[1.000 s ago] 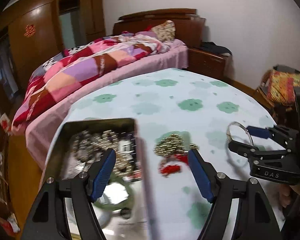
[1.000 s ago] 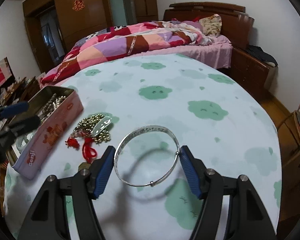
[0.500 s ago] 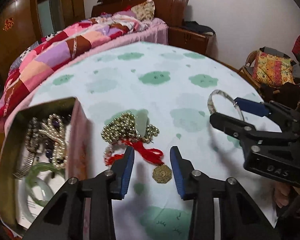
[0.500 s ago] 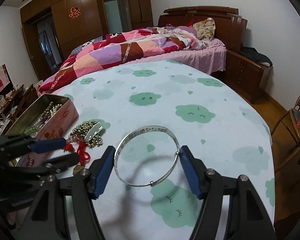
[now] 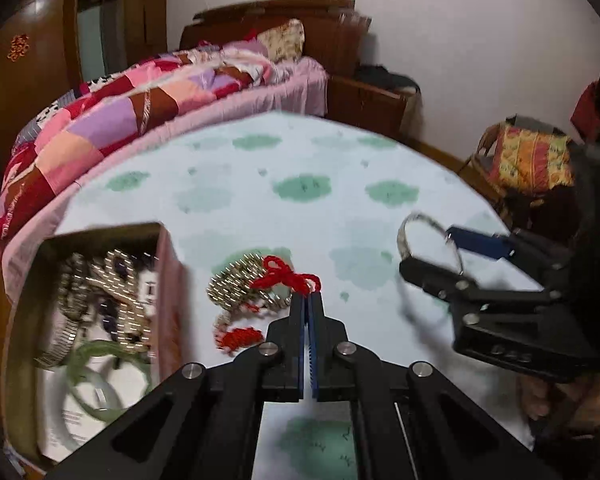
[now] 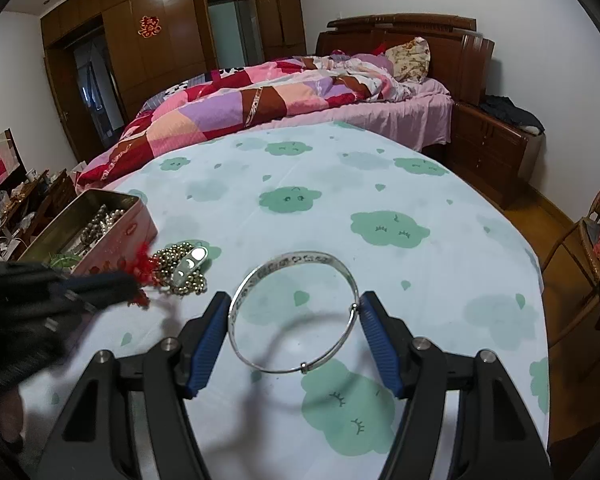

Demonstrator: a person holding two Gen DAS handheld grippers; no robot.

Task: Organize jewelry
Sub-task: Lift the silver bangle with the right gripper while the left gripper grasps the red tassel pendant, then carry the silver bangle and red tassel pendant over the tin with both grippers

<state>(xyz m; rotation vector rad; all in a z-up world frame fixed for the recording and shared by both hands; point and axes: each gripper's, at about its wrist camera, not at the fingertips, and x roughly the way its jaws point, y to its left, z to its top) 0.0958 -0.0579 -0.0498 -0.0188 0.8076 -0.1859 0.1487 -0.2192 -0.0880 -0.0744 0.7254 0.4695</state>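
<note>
My left gripper is shut on the red cord of a gold bead necklace, lifting the cord off the table. The necklace also shows in the right wrist view, with a pale jade pendant. My right gripper is shut on a silver bangle, held across its width above the table; it shows in the left wrist view. A pink tin box at the left holds beads, a watch band and green bangles.
The round table has a pale cloth with green cloud prints. A bed with a patchwork quilt lies behind it. A chair with a colourful cushion stands at the right. A wooden nightstand is beyond the table.
My left gripper moved right from over the tin to the necklace, closed on the red cord and lifted it. The right gripper kept holding the bangle, nearly still.
</note>
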